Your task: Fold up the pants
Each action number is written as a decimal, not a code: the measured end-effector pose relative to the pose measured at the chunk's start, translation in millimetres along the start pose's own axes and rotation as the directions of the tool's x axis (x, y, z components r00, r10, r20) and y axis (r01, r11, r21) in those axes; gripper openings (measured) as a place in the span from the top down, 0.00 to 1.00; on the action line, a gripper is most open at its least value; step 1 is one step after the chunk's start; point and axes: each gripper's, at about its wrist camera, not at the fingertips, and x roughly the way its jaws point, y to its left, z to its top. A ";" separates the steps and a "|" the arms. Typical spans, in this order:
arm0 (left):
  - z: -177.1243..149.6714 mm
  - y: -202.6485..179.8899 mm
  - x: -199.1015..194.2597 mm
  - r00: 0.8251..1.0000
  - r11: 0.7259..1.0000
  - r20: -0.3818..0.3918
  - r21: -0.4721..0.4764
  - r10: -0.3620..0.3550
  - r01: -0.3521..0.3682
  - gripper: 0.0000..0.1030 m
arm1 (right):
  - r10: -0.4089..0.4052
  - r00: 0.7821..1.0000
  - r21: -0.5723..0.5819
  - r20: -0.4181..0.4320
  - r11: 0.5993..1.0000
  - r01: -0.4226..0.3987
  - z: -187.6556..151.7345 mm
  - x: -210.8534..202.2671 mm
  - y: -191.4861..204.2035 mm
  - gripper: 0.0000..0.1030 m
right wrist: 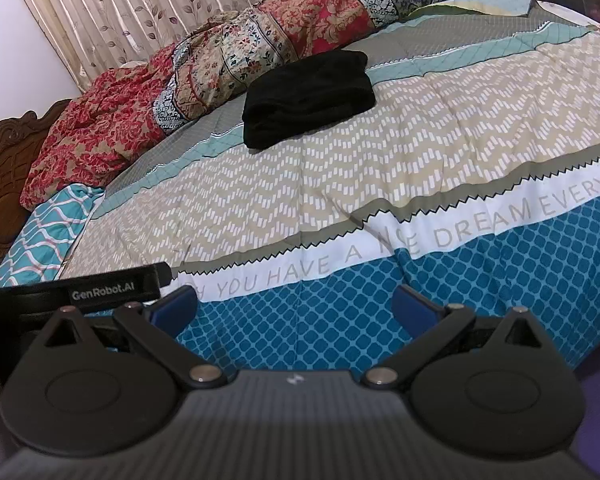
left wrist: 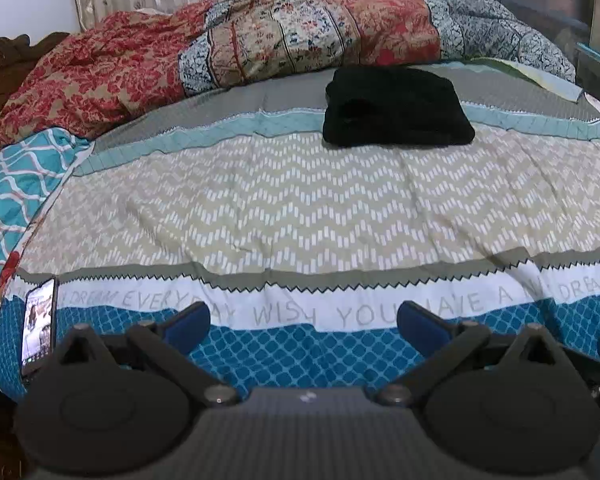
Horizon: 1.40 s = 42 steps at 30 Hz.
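Observation:
Black pants (left wrist: pixel 396 108) lie folded into a compact rectangle on the far part of the bed, on the grey and teal bands of the bedspread (left wrist: pixel 300 208). In the right wrist view the same pants (right wrist: pixel 308 98) sit up and left of centre. My left gripper (left wrist: pixel 304 326) is open over the blue patterned band near the bed's front edge, far from the pants, with nothing between its blue pads. My right gripper (right wrist: pixel 294 308) is also open and empty over the same blue band. The left gripper's black body (right wrist: pixel 112 286) shows at the left of the right wrist view.
A crumpled red and floral quilt (left wrist: pixel 228 52) is piled along the far side of the bed. A teal patterned pillow (left wrist: pixel 16 192) lies at the left. A phone (left wrist: pixel 40 326) with a lit screen rests at the near left edge. A carved wooden headboard (right wrist: pixel 0 168) and curtains (right wrist: pixel 140 12) stand behind.

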 end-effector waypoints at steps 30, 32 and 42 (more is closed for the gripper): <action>-5.5 1.3 11.4 0.998 0.999 -0.053 0.023 0.031 -0.030 0.00 | -0.006 1.000 -0.002 0.000 1.000 0.006 -0.6 1.0 1.6 0.00; -5.3 1.4 11.4 0.998 0.999 -0.051 0.026 0.036 -0.035 0.00 | -0.006 1.000 -0.002 -0.001 1.000 0.006 -0.5 1.1 1.4 0.00; -5.3 0.9 10.5 0.996 0.994 -0.024 0.061 0.091 -0.089 0.00 | -0.006 1.000 -0.003 -0.001 1.000 0.006 -0.6 1.2 1.7 0.00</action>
